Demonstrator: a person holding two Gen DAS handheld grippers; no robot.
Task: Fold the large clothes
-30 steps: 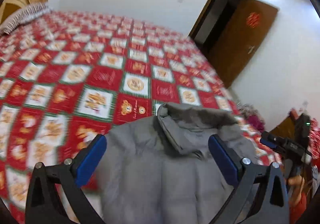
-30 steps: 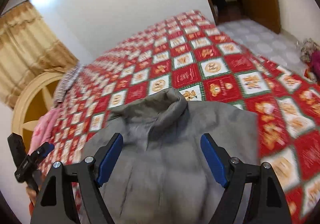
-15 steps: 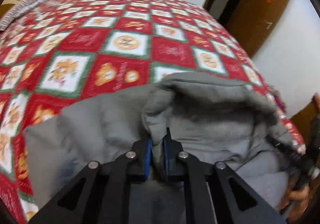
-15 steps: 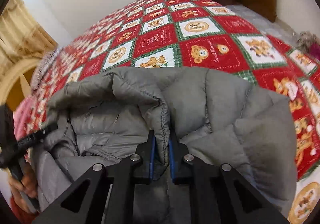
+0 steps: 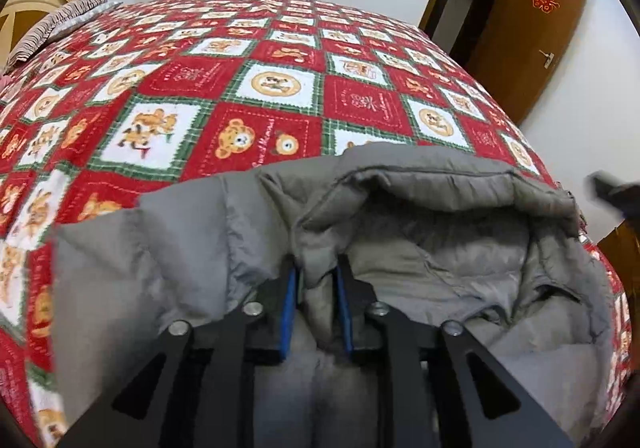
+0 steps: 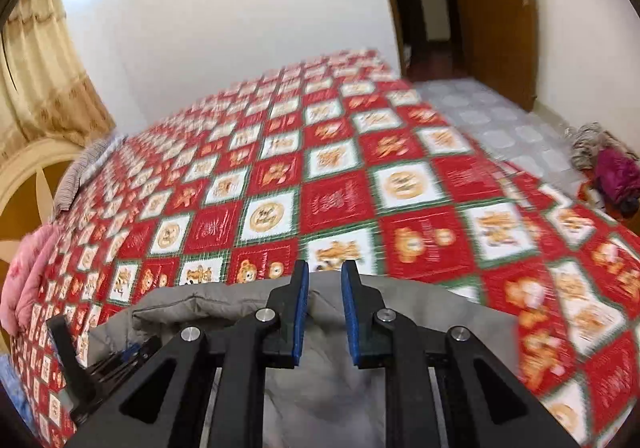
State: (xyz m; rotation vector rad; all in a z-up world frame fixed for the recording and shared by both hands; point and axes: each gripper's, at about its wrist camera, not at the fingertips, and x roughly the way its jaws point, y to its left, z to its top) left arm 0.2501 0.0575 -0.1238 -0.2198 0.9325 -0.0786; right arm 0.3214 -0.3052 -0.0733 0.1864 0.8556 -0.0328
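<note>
A grey padded jacket (image 5: pixel 440 248) lies on the bed with its collar open towards the far side; it also shows in the right wrist view (image 6: pixel 420 312). My left gripper (image 5: pixel 316 280) is shut on a fold of the jacket's collar edge, fabric pinched between its blue pads. My right gripper (image 6: pixel 324 280) sits at the jacket's top edge with its jaws narrowly apart; grey fabric lies between them, but I cannot tell whether it is pinched. The left gripper's body shows at the lower left of the right wrist view (image 6: pixel 72 360).
The bed has a red, white and green patchwork cover (image 5: pixel 260 88). A striped pillow (image 5: pixel 52 24) lies at the far left. A brown door (image 5: pixel 532 32) stands open at the right. Clothes (image 6: pixel 608 168) lie on the tiled floor beside the bed.
Both grippers closed on the jacket collar about half a second ago. Since then the right gripper has risen and tilted up, its jaws now slightly wider. The left keeps its grip.
</note>
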